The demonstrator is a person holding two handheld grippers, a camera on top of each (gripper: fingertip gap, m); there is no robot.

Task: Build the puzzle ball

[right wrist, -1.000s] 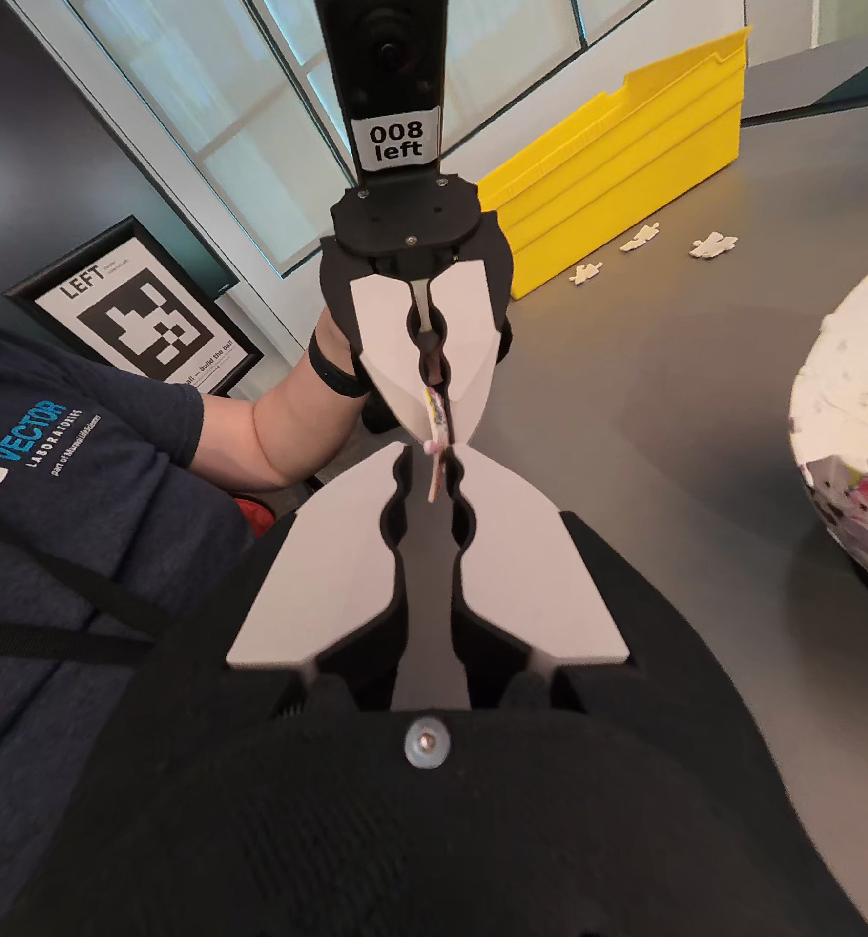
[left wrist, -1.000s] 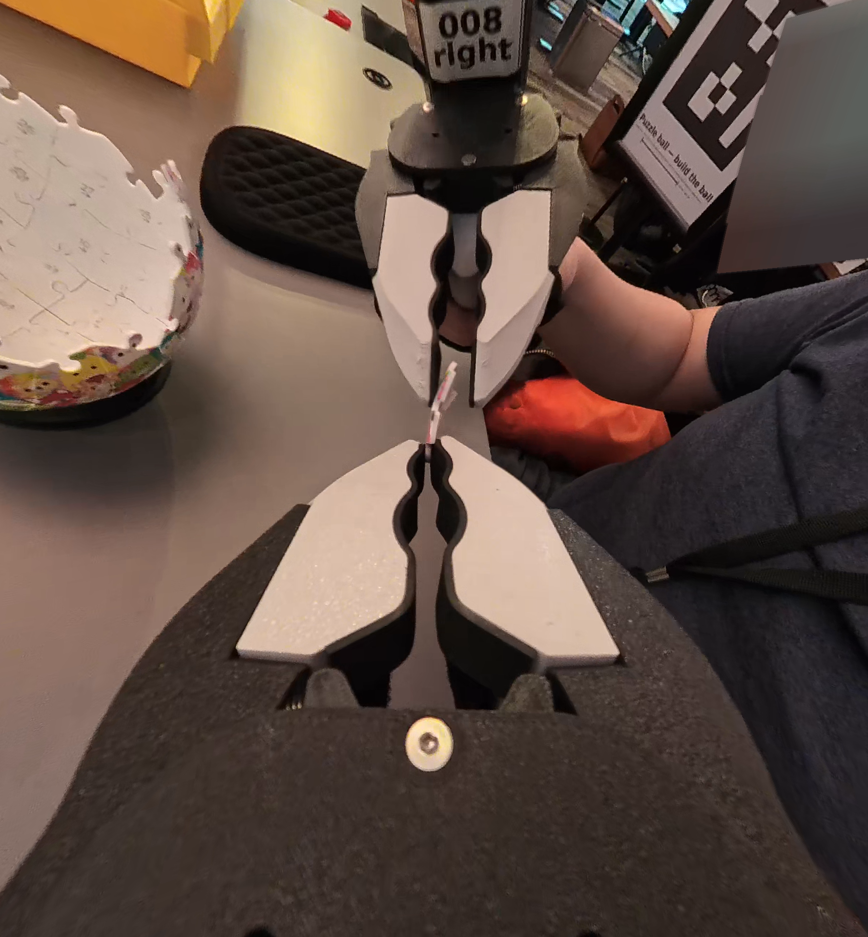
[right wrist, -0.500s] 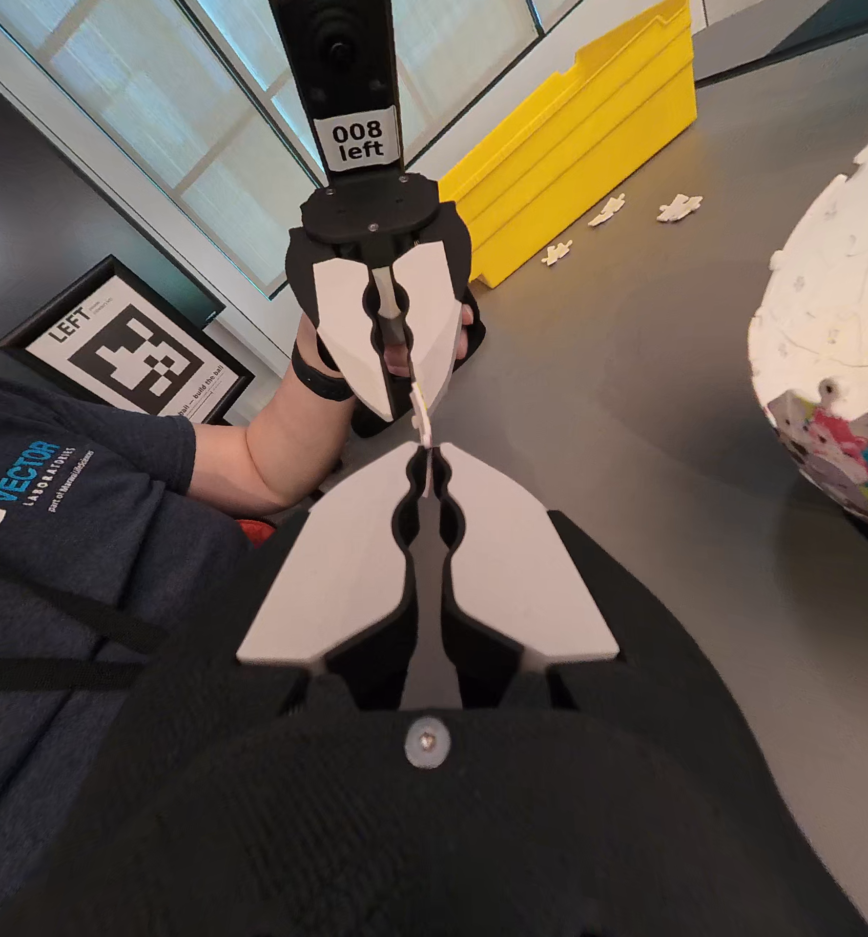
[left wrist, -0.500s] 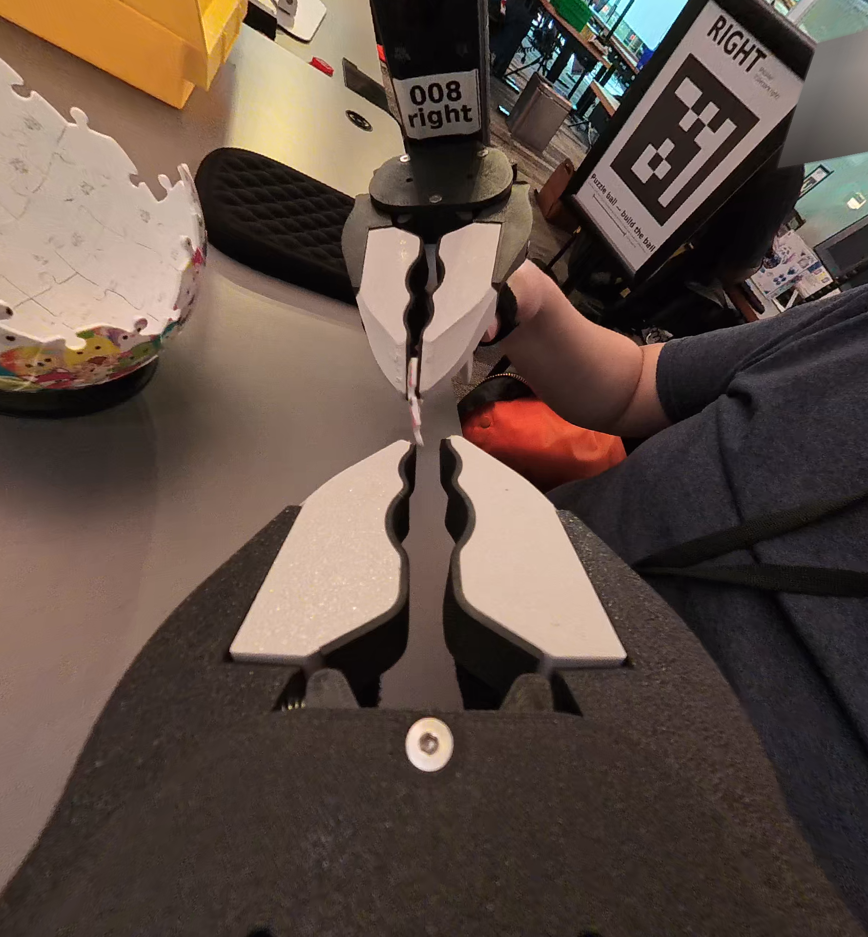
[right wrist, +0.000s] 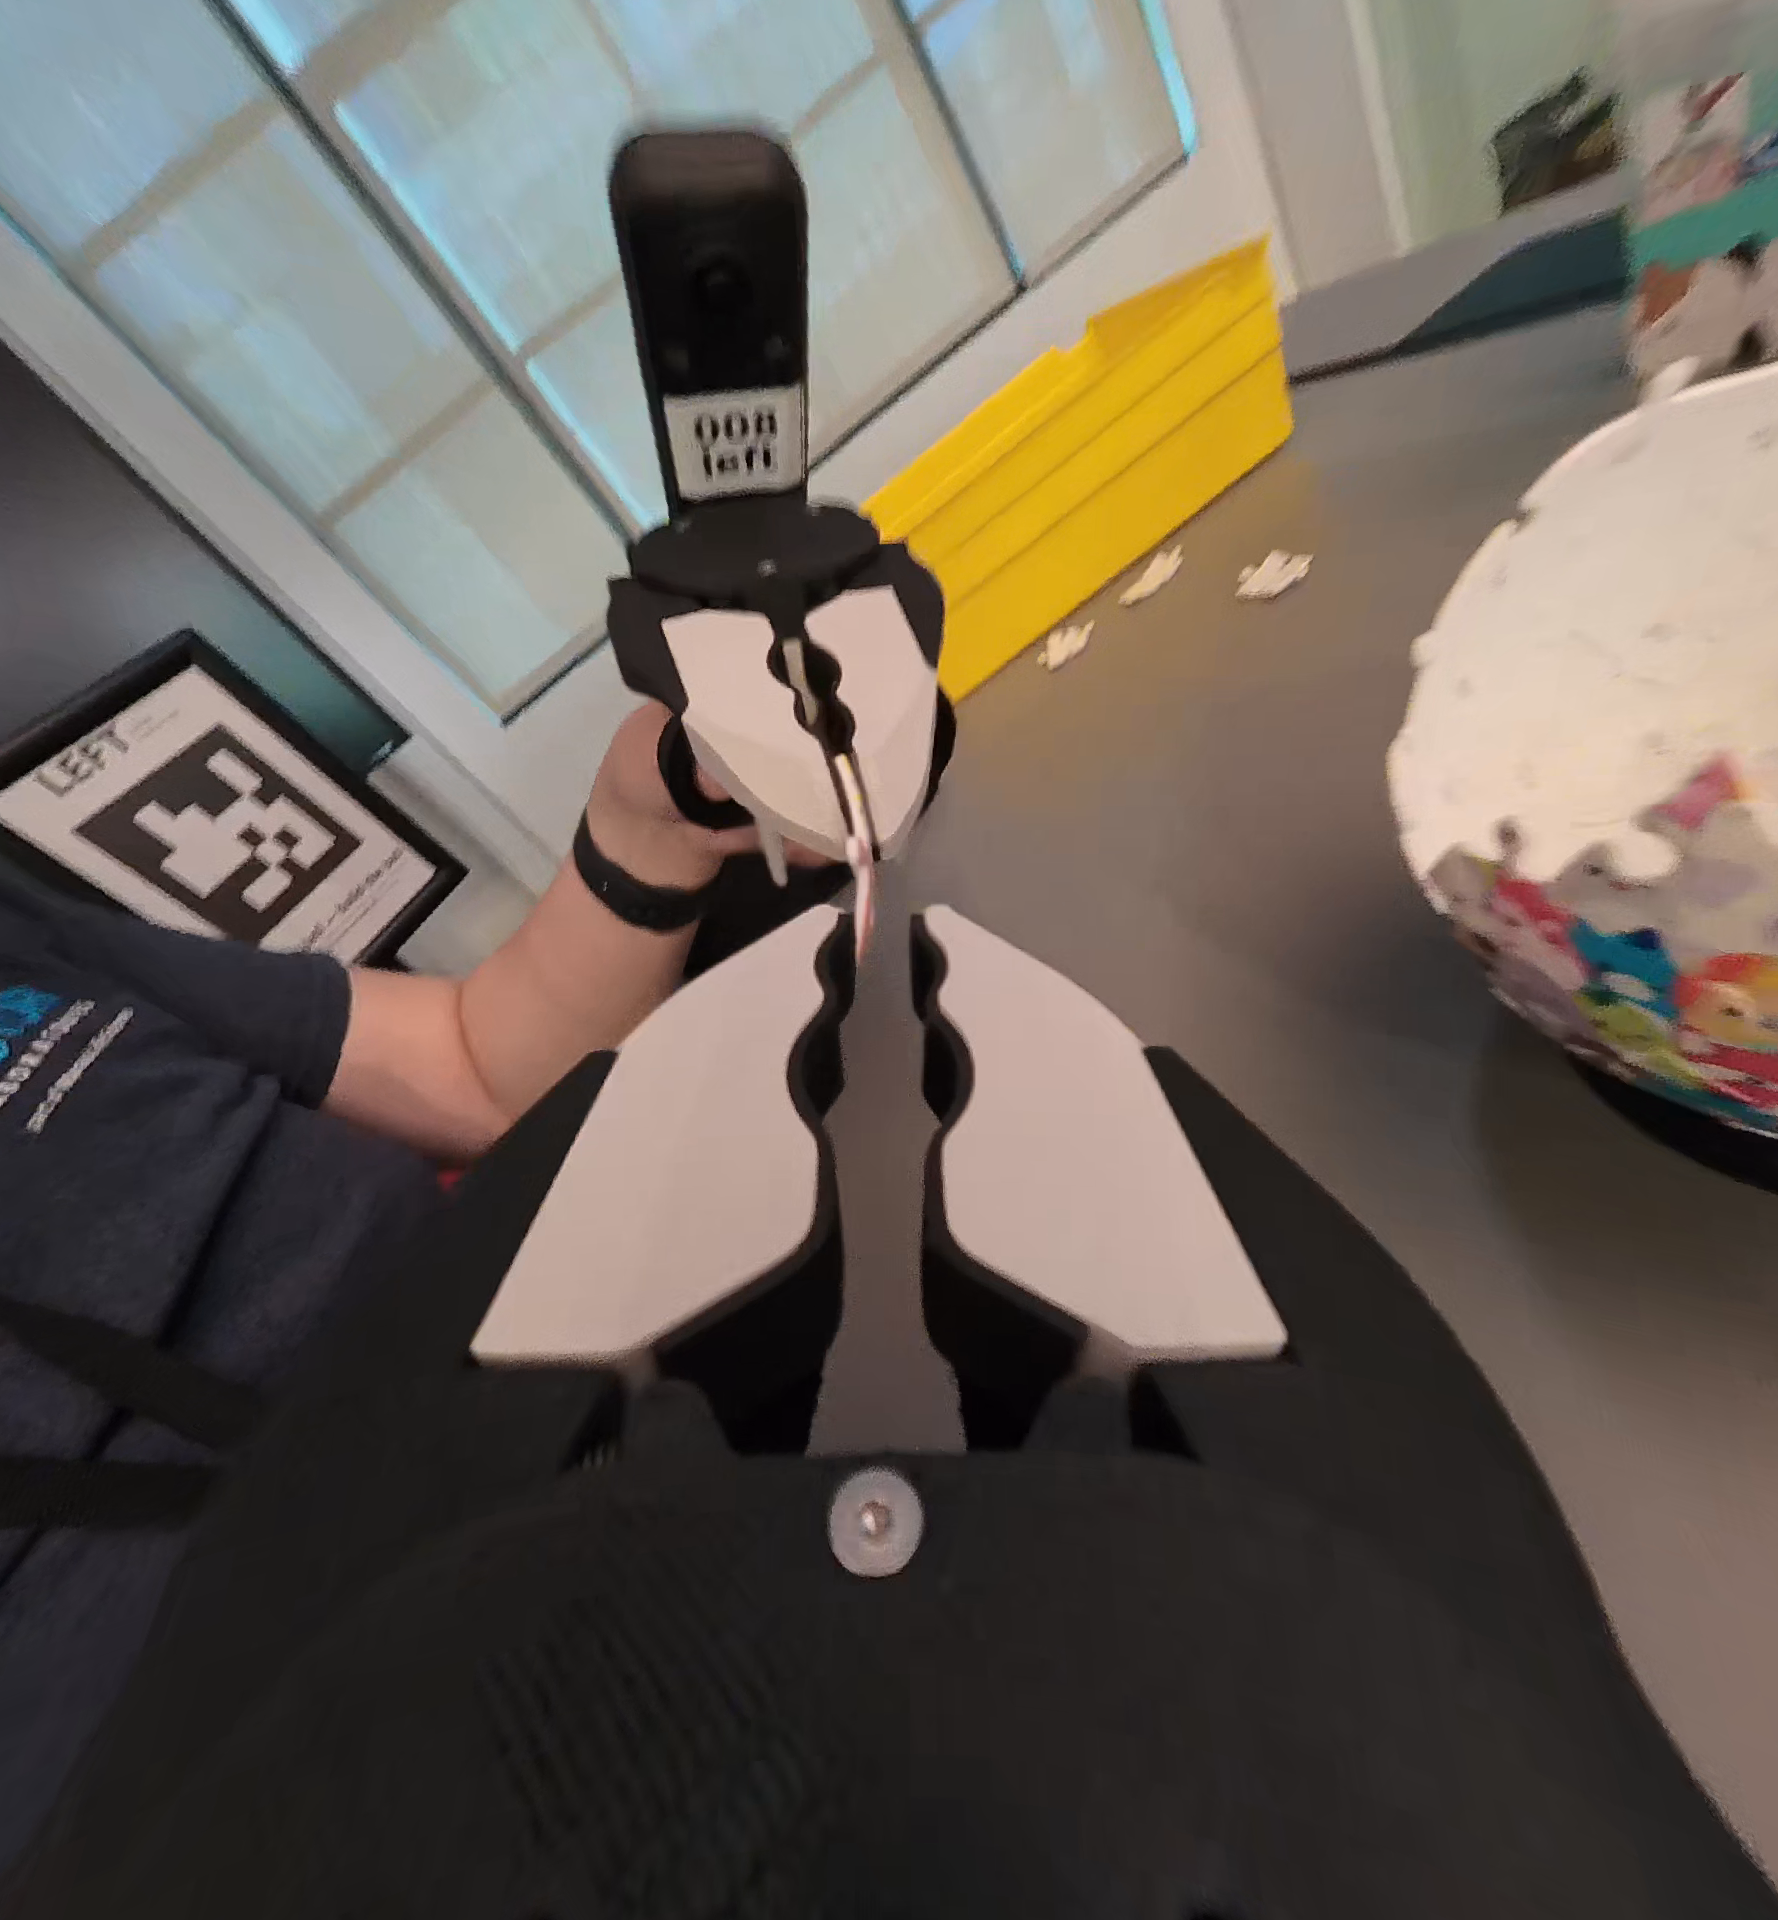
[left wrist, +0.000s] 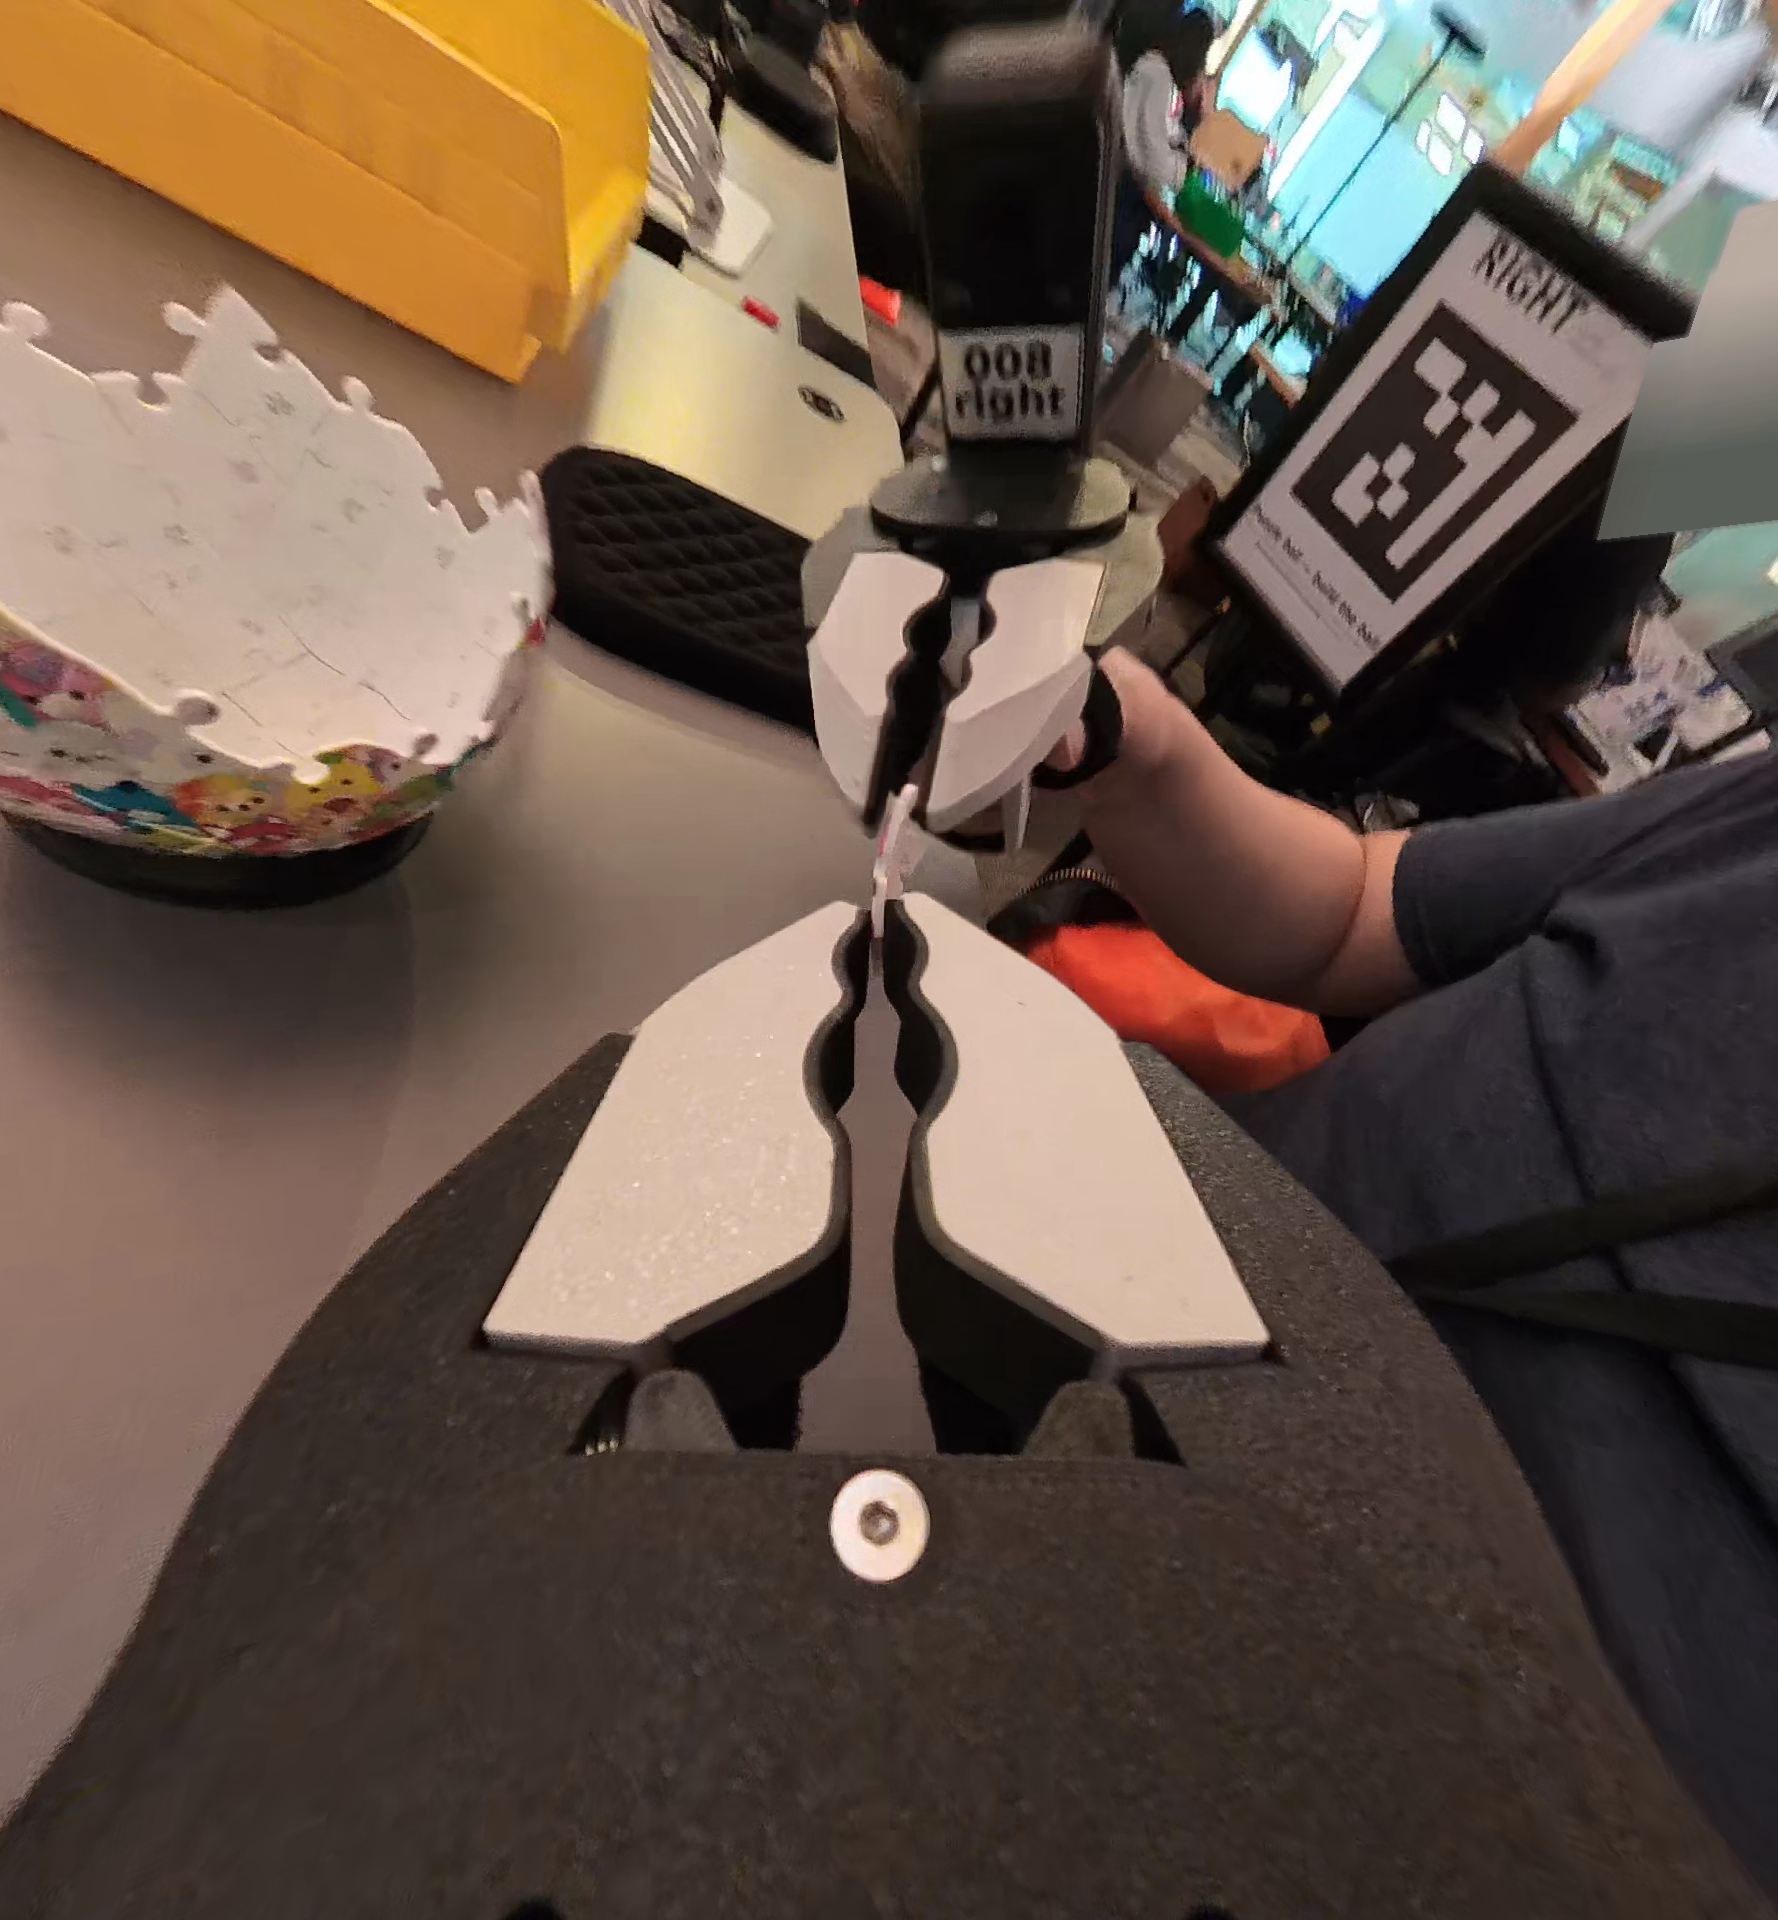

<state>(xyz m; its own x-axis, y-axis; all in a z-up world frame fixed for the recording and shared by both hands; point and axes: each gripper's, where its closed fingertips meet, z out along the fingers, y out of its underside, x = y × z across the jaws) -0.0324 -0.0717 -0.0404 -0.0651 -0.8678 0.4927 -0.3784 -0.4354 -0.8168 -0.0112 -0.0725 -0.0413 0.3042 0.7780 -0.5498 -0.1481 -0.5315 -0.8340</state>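
Note:
The half-built puzzle ball (left wrist: 241, 582), white inside with coloured cartoon print outside, sits on a black stand at the left of the grey table; it also shows in the right wrist view (right wrist: 1612, 779). My two grippers meet tip to tip over the table's near edge. A small puzzle piece (left wrist: 892, 857) spans the gap between them. My left gripper (left wrist: 880, 920) is shut on it. In the right wrist view the piece (right wrist: 864, 883) sticks out of the left gripper (right wrist: 864, 842). My right gripper (right wrist: 880, 925) has its jaws apart around the piece's free end.
A yellow bin (right wrist: 1103, 520) stands at the table's back, with three loose pieces (right wrist: 1274, 574) in front of it. A black padded mat (left wrist: 677, 582) lies behind the grippers. Marker signs (left wrist: 1436, 436) stand off the table. The person's arms and torso are close by. The grippers are tip to tip, or close to it.
Half a second ago my right gripper held the piece and my left was open. Now the left has shut on the piece and the right has opened. Both views have tilted up.

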